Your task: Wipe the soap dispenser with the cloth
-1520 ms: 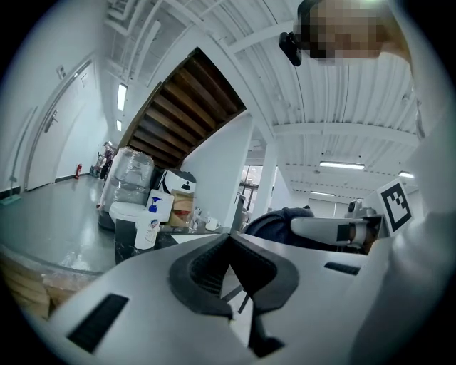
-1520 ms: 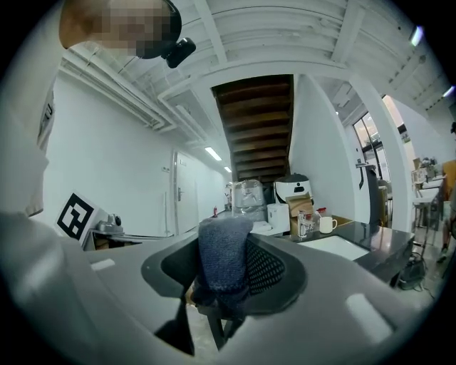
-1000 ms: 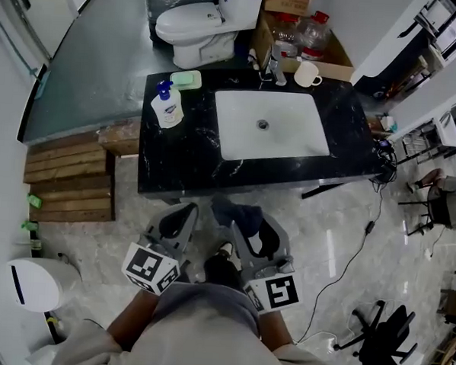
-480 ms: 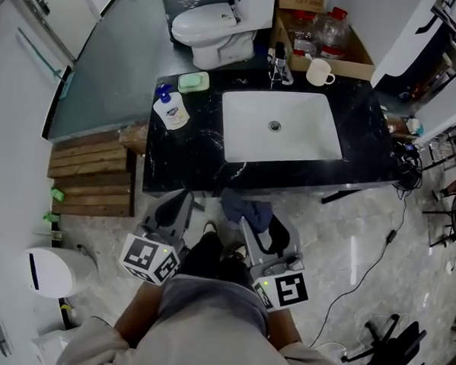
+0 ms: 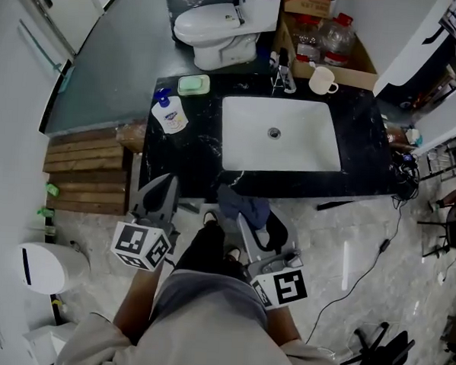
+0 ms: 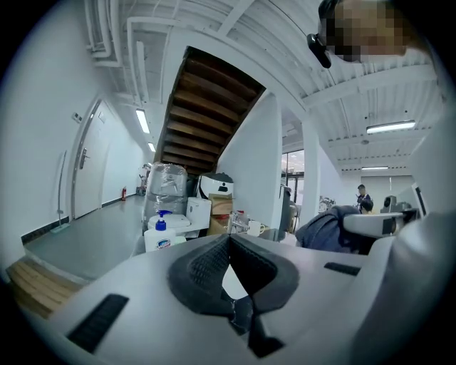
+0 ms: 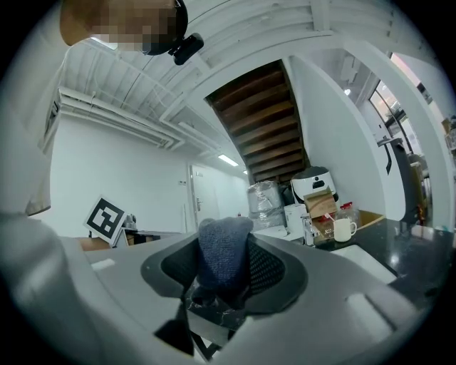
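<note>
Blue-grey cloth (image 5: 241,203) is held clamped in the right gripper (image 7: 225,246), just off the counter's (image 5: 185,159) front edge, while the left gripper (image 6: 229,242) is closed on nothing. The dispenser (image 5: 169,115) is seen untouched near the counter's far left corner, so the wiping is judged not yet begun.

Count on the tabletop (image 5: 361,150): one soap dispenser (image 5: 169,115), one green soap dish (image 5: 193,84), one sink (image 5: 298,147), one tap (image 5: 282,72), one mug (image 5: 322,80). Beyond it: one toilet (image 5: 213,26), two bottles (image 5: 304,33) (image 5: 339,30). One cloth (image 5: 242,204). Two hand-held grippers (image 5: 167,184) (image 5: 245,221).
</note>
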A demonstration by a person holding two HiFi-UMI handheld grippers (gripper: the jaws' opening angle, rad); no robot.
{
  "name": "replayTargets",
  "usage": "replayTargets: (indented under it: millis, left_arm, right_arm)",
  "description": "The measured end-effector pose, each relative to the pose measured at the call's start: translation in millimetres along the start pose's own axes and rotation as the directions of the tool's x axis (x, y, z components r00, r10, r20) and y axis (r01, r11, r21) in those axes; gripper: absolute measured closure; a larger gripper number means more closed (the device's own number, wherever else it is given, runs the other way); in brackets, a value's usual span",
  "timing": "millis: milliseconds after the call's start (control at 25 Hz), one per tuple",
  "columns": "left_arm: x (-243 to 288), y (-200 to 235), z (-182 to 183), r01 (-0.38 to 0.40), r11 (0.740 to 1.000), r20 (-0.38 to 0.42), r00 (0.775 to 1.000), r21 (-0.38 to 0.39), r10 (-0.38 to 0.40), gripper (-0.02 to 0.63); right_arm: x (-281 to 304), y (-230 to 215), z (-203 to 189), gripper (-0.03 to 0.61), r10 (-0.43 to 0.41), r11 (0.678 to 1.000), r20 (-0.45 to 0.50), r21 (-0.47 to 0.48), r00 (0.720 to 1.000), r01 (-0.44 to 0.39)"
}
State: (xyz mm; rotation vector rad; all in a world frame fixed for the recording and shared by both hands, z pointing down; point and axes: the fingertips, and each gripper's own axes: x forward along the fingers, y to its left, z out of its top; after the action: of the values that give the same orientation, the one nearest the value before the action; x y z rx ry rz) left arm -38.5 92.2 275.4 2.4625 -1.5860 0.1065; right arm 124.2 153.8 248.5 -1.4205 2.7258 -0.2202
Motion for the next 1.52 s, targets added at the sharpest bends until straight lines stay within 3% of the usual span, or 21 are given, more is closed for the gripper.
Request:
replayTargets:
  millis: [360,760,840,920,1080,1200,1520]
  left_arm:
    - [40,61,8,-0.058,0.998,-0.005,0.998,0.015,0.058,0.606]
    - [90,144,17,-0.041,0.992,-0.053,0.997,0.118,0.047,0.604]
    - [101,155,18,-0.019,0.99,-0.068,0.997,0.137,0.028,0.593]
    - [112,164,16,0.013,0.988,-0.096,0.995,0.152,0.002,0.509]
    - [133,177,7,0.1,0.974,-0.172,0.983,0.203,-0.065,0.453]
    - [146,184,-4,0.173,0.959,-0.241,0.963,0.226,-0.117,0.386]
    - [174,184,-21,0.329,0.907,-0.363,0.905,0.264,-0.222,0.313]
  right_arm:
    - [58,-13,8,0.411,0.038,0.999,-0.023,-0.024,0.999,-0.038]
    - [136,-20,17,0.411,0.05,0.997,-0.045,-0.061,0.998,-0.052]
    - [151,-21,17,0.411,0.045,0.997,-0.048,-0.065,0.998,-0.048]
    - [164,-21,16,0.411,0.035,0.997,-0.055,-0.064,0.998,-0.038]
    - [183,-24,14,0.411,0.008,0.998,-0.063,-0.066,0.998,-0.012]
    - [191,-29,9,0.412,-0.01,0.998,-0.076,-0.058,0.997,0.006]
    - [216,-43,-5,0.411,0.01,0.999,-0.117,-0.032,0.993,-0.014]
